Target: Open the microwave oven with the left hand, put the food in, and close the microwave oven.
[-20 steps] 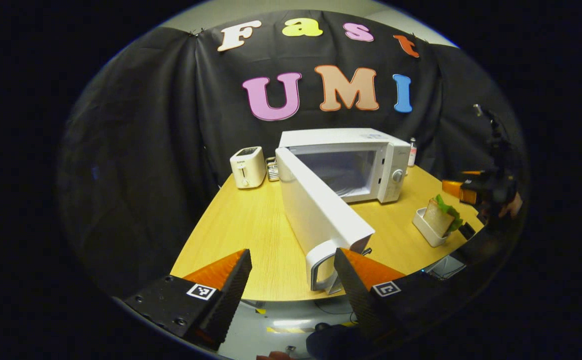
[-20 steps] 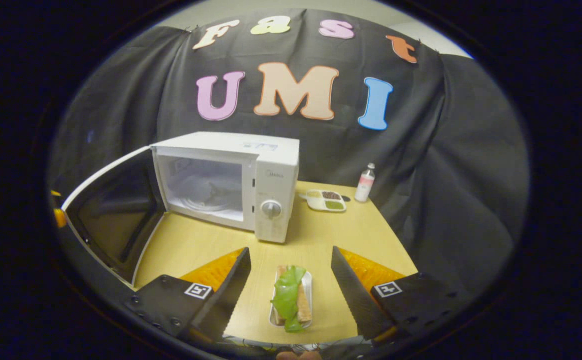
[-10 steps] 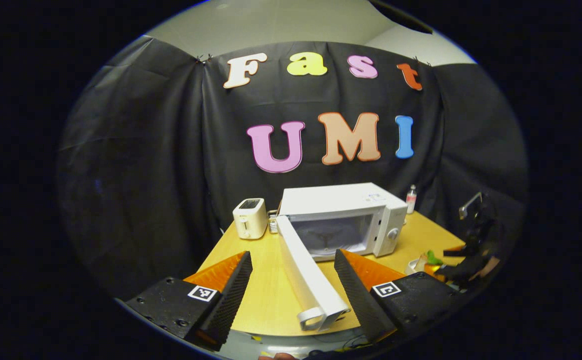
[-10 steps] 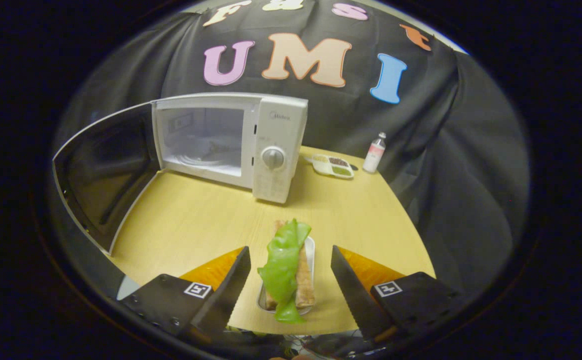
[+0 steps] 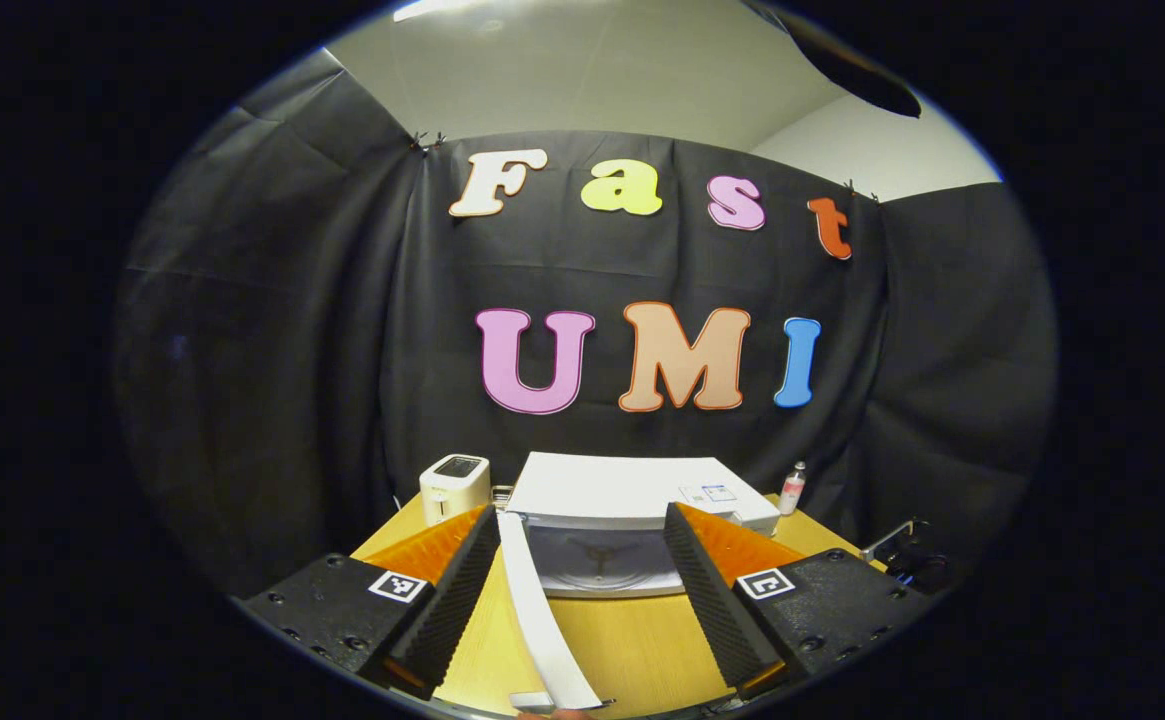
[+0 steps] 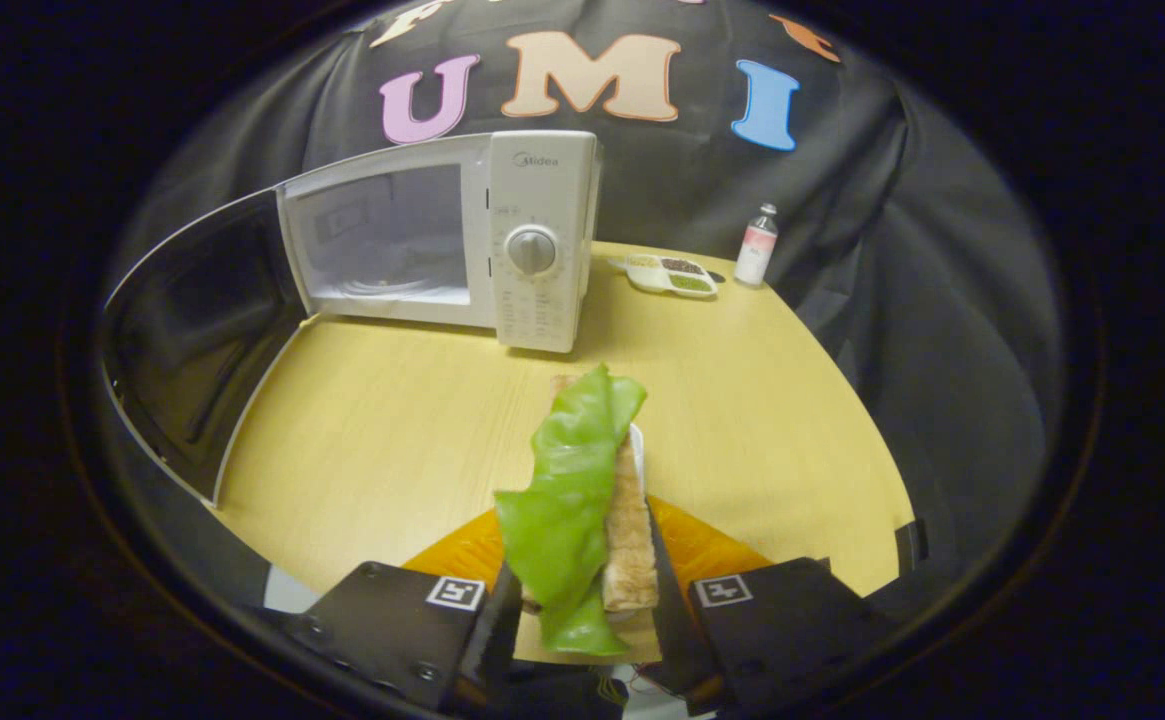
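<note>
Right gripper view had my right gripper (image 6: 582, 600) closed on the food (image 6: 582, 500) at six o'clock, the microwave oven (image 6: 442, 240) open at eleven, so I judged a level carry best, left gripper (image 5: 577, 580) wide, empty.

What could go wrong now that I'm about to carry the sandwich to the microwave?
1. The right gripper pinches the sandwich only at its near end; the long lettuce leaf sticks out forward and could flop or slide off in transit.
2. The small white tray under it may lift along or tip.
3. The microwave door stands wide open on the left; a swing from the left gripper could nudge it.
</note>
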